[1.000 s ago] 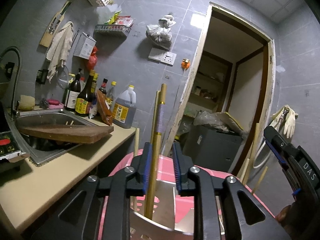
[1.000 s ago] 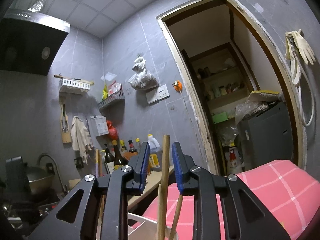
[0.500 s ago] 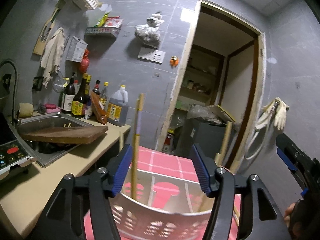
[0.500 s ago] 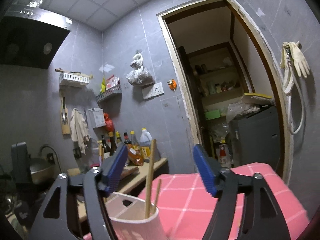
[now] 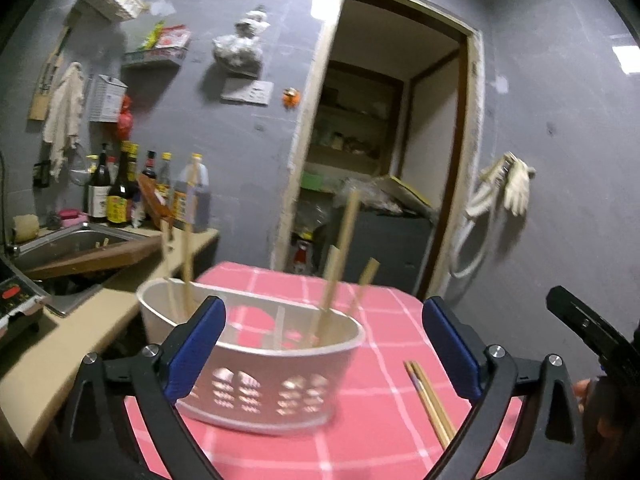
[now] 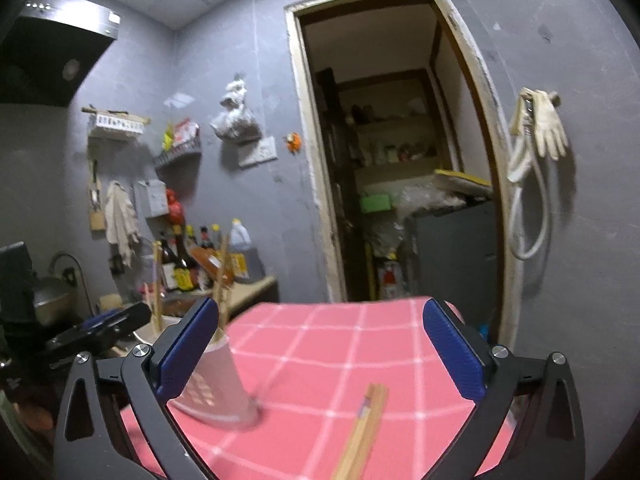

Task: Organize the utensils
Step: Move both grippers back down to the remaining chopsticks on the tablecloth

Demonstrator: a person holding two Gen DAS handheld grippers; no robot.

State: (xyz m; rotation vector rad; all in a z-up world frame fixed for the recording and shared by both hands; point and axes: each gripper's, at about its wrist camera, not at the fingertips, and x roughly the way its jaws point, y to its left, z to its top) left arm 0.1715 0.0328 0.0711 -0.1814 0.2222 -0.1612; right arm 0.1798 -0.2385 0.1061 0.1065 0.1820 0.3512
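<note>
Left gripper [image 5: 322, 344] jaws spread wide, holding nothing, touching nothing; blue pads [image 5: 196, 346] frame the white holder [image 5: 256, 376] from the near side. Right gripper [image 6: 320, 354] also wide apart and empty, pointing over the pink checked cloth [image 6: 360, 344] toward the doorway [image 6: 392, 152]; the holder [image 6: 218, 384] sits just behind its left pad. Right gripper's black body shows at the right of the holder in the left view [image 5: 592, 336], well apart from it. Holder stands on the cloth [image 5: 360, 420], perforated front wall facing the left gripper, near the counter [image 5: 80, 332] edge. Upright chopsticks [image 5: 338, 264] stick out of its right compartment, more [image 5: 186, 240] out of its left end. Loose chopstick pair [image 5: 428, 400] lies flat on the cloth, right of the holder, apart from it; same pair [image 6: 362, 428] lies between the right gripper's fingers, untouched.
</note>
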